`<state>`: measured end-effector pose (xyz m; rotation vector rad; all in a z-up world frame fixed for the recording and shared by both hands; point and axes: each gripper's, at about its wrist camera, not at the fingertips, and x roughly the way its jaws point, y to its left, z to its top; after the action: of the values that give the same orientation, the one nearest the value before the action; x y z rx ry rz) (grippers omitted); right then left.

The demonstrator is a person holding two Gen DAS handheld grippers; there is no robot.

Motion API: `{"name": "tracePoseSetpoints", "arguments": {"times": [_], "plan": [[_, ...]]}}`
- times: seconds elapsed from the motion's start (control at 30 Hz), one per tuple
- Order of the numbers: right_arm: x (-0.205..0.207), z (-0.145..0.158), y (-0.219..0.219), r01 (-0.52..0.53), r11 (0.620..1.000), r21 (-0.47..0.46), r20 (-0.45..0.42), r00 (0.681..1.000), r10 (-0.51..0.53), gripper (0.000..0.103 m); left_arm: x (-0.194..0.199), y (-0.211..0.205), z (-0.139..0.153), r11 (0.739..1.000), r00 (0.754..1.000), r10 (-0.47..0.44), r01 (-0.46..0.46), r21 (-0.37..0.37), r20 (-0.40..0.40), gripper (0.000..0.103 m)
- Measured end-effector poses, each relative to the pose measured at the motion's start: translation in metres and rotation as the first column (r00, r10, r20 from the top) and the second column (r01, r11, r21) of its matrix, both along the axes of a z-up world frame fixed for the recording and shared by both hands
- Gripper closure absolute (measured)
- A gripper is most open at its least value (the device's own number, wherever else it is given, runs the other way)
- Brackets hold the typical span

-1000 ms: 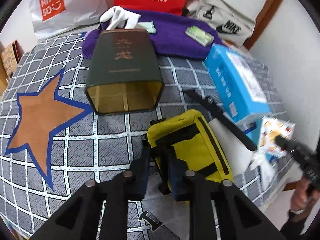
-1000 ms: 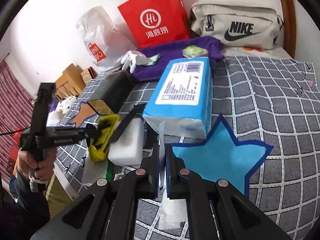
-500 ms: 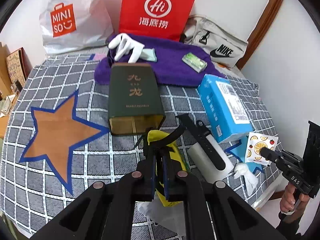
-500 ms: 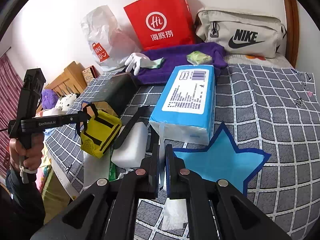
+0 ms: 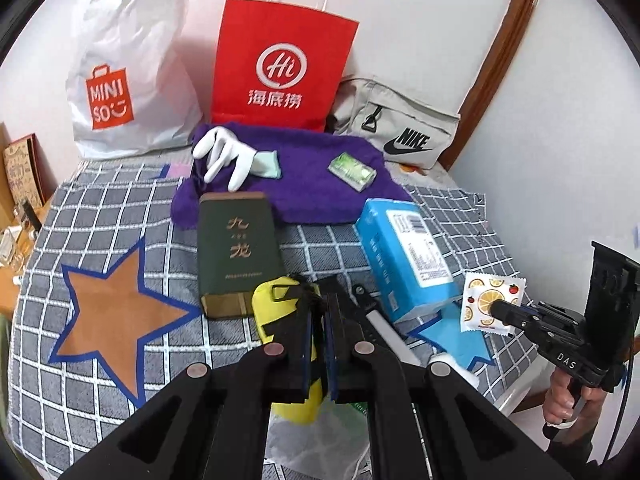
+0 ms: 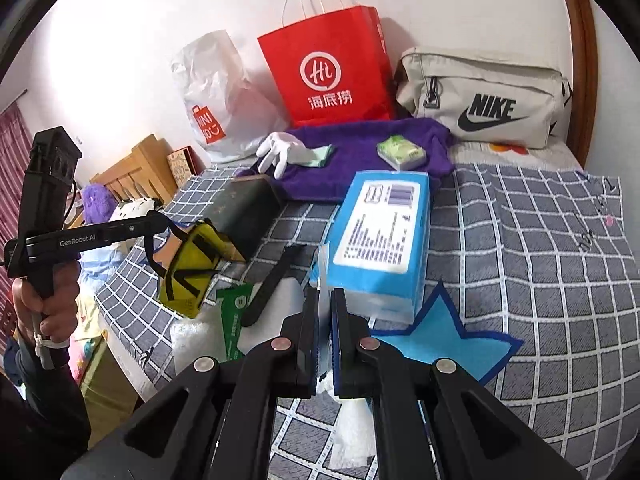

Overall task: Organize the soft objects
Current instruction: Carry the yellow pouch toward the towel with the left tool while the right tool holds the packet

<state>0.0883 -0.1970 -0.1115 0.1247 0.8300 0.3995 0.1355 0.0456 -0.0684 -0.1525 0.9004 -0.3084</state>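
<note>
My left gripper (image 5: 319,312) is shut on the black strap of a yellow pouch (image 5: 280,320) and holds it lifted above the bed; the pouch hangs from the left gripper in the right wrist view (image 6: 192,264). My right gripper (image 6: 325,300) is shut on a thin fruit-print packet, seen edge-on (image 6: 320,276); it shows flat in the left wrist view (image 5: 486,304) over the blue star (image 5: 456,332). A white glove (image 5: 224,156) and a green tissue pack (image 5: 351,171) lie on a purple towel (image 5: 312,184).
A dark green box (image 5: 236,256) and a blue tissue package (image 5: 404,264) lie on the checked bedspread (image 5: 100,220). A white foam block with a black strap (image 6: 272,292) sits at the bed edge. Minisoshopping bag (image 5: 120,80), red paper bag (image 5: 280,68) and Nike bag (image 5: 400,136) stand at the back wall.
My left gripper has closed on the yellow pouch's strap and lifted the pouch off the bed, pulling back. My right gripper has kept the packet and stayed near the blue star.
</note>
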Motion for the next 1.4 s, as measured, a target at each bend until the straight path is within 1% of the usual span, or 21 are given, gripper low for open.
{"name": "tracePoseSetpoints", "arguments": {"times": [0.1,0.3,0.4,0.57,0.8,0.9,1.0,1.07,1.4], "plan": [[0.005,0.004,0.002,-0.002,1.000,-0.006,0.008,1.000,0.002,0.098,0.003,-0.001,0.003,1.000,1.000,0.000,0.000,0.012,0.009,0.097],[0.007,0.002,0.005,-0.011,1.000,-0.007,-0.002,1.000,0.011,0.098,0.005,0.003,-0.006,1.000,1.000,0.017,-0.017,0.026,-0.022,0.097],[0.009,0.000,0.006,-0.011,1.000,-0.014,-0.009,1.000,0.011,0.098,0.004,0.009,-0.006,0.999,0.999,0.031,-0.031,0.013,-0.024,0.097],[0.010,0.003,0.007,-0.010,1.000,-0.005,-0.004,1.000,0.010,0.098,0.002,0.007,0.007,1.000,1.000,0.019,-0.019,0.002,0.003,0.097],[0.018,0.019,0.006,-0.006,1.000,-0.008,0.038,0.999,0.006,0.098,0.007,0.002,0.030,1.000,0.999,0.011,-0.012,0.002,0.042,0.097],[0.023,0.024,0.004,0.001,1.000,-0.017,0.054,0.999,0.000,0.098,0.010,0.003,0.039,1.000,0.998,0.019,-0.019,0.012,0.060,0.097],[0.029,0.029,0.004,0.013,0.999,-0.048,0.072,0.997,-0.009,0.098,0.015,0.006,0.047,0.999,0.997,0.031,-0.032,0.019,0.074,0.097],[0.033,0.032,0.005,0.014,0.998,-0.062,0.085,0.996,-0.008,0.098,0.019,0.008,0.051,0.999,0.996,0.041,-0.042,0.021,0.076,0.097],[0.062,0.054,0.007,0.006,0.997,-0.074,0.136,0.991,0.004,0.098,0.048,0.012,0.058,0.997,0.996,0.064,-0.067,0.036,0.065,0.097]]}}
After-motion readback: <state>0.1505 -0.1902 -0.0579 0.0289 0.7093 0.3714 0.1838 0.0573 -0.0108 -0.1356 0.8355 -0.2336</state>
